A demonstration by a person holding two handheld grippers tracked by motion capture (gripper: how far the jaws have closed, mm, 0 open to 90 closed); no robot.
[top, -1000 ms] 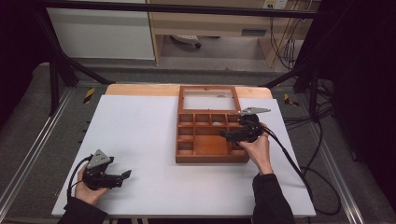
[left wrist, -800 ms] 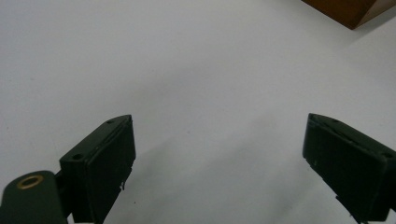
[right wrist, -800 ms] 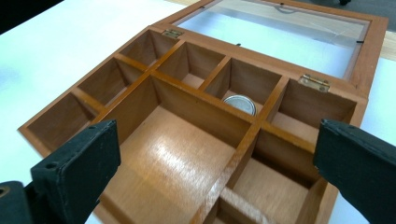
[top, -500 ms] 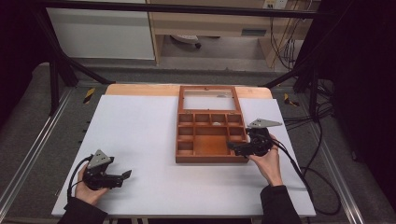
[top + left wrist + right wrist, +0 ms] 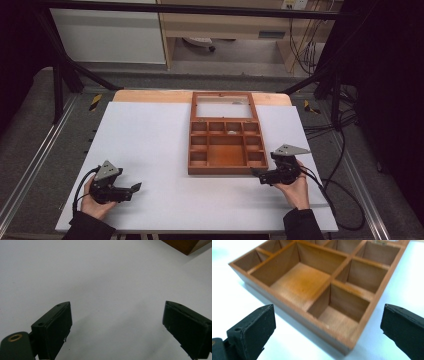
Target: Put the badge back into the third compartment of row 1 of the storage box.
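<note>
Both sets of jaws stand wide apart and empty, beside the open brown wooden compartment box (image 5: 224, 142).

The right gripper (image 5: 256, 175) rests on the white table (image 5: 150, 135) just off the box's near right corner, its jaws framing that corner in the right gripper view. The left gripper (image 5: 136, 188) lies well apart at the near left, over bare table. The hinged lid (image 5: 223, 105) lies back flat. One small pale object (image 5: 232, 132) sits in a rear compartment; the others look empty, so any filling seems barely begun.

Right gripper (image 5: 261, 176) pulls back off the wooden box (image 5: 225, 135), now low beside its near right corner.
</note>
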